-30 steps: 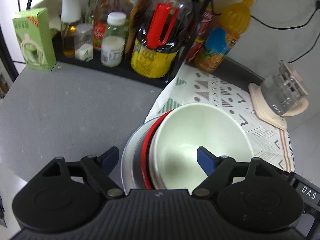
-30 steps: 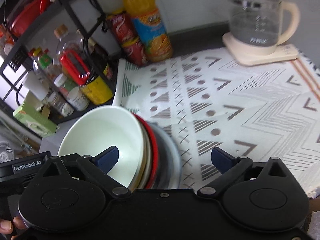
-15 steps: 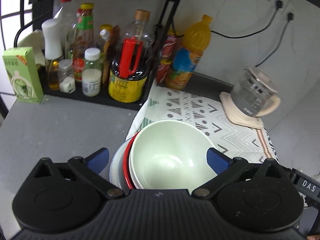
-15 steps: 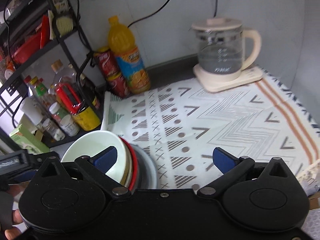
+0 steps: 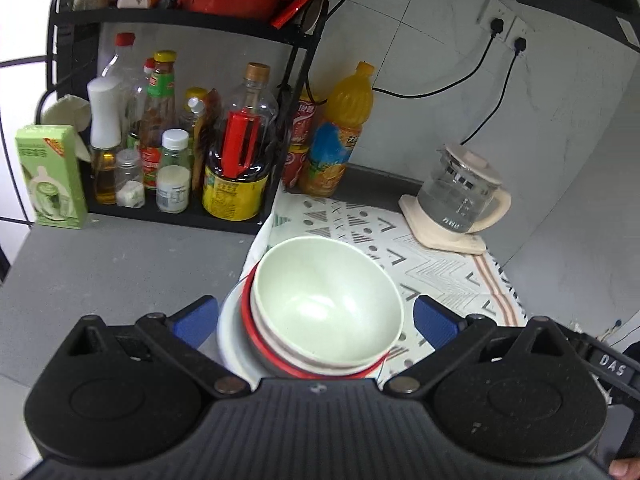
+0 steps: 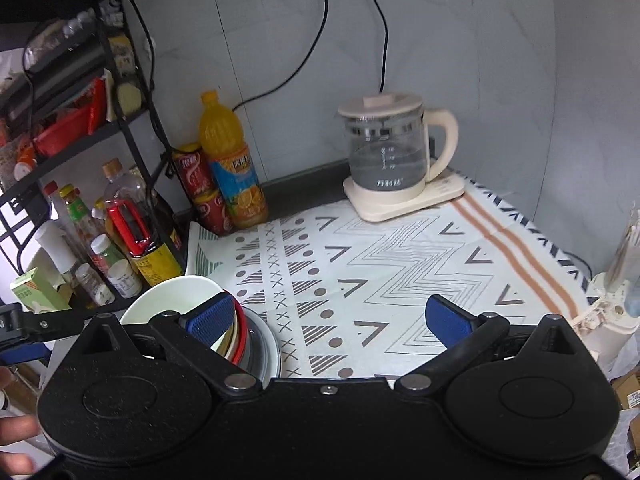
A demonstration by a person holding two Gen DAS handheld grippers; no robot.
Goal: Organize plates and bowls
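— What's the room like?

— A grey bench [image 5: 104,256] in a tiled corner, half covered by a patterned cloth [image 6: 400,264].

— And closest to you?

— My left claw [image 5: 314,320] has just been spreading its jaws and now gapes wide, gripping nothing. The pale green bowl [image 5: 324,300] sits between its blue pads without touching either, nested on a red-rimmed bowl [image 5: 256,340] and a white plate [image 5: 232,336].

— Your right claw?

— My right claw [image 6: 328,316] is wide apart too, empty, with that stack just left of it.

— Farther out?

— A bottle rack [image 5: 192,212] left, an orange drink bottle [image 5: 336,140] ahead, a glass kettle [image 6: 386,160] to the right.
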